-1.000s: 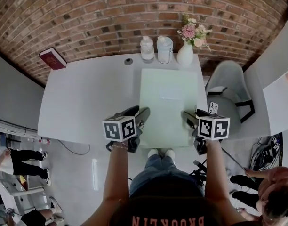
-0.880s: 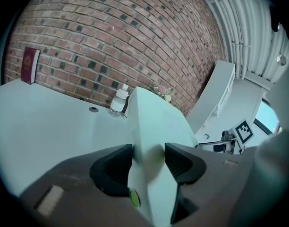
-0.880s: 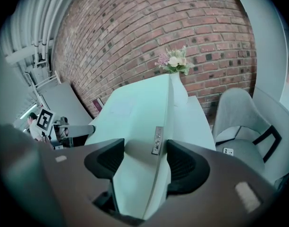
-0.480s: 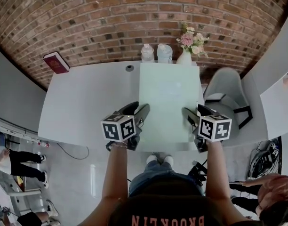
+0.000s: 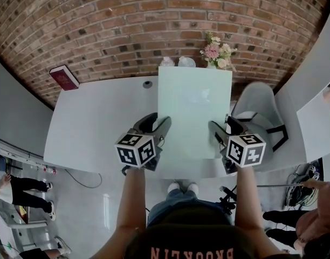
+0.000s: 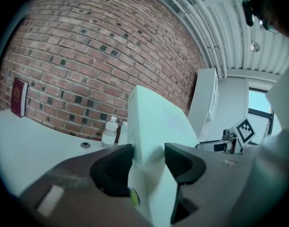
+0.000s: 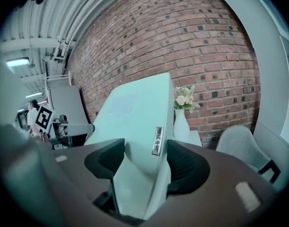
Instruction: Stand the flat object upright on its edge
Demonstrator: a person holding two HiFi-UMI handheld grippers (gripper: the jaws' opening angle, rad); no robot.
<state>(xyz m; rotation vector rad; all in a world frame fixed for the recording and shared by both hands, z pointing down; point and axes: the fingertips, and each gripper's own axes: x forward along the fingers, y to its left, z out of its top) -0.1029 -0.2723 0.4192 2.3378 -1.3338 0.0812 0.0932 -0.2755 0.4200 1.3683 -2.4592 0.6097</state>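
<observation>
I have the board (image 5: 194, 112) held from both sides. It is a thin, smooth slab of pale mint green, plain on its broad face except for a faint rectangular patch toward the upper middle. On its right edge sits a small silver fitting (image 7: 157, 140), narrow and upright; I cannot make out what it is.

The left gripper (image 6: 148, 161) has its jaws pinching the board's left edge near the lower corner, dark pads flat against both faces. The right gripper (image 7: 145, 164) pinches the right edge the same way, just below the silver fitting.

In the head view the board lies along the middle of the white table (image 5: 100, 117), running from 6 o'clock to 12 o'clock. In both gripper views it rises steeply away from the jaws, so it is tilted well up with its far edge high. I cannot tell whether its near edge touches the table.

The raised far edge hides most of two bottles (image 5: 167, 62) at 12 o'clock; only their tops show. A vase of flowers (image 5: 216, 50) stands at 1 o'clock, a red book (image 5: 63, 77) at 10 o'clock against the brick wall, and a pale chair (image 5: 262, 107) at 3 o'clock beside the table.
</observation>
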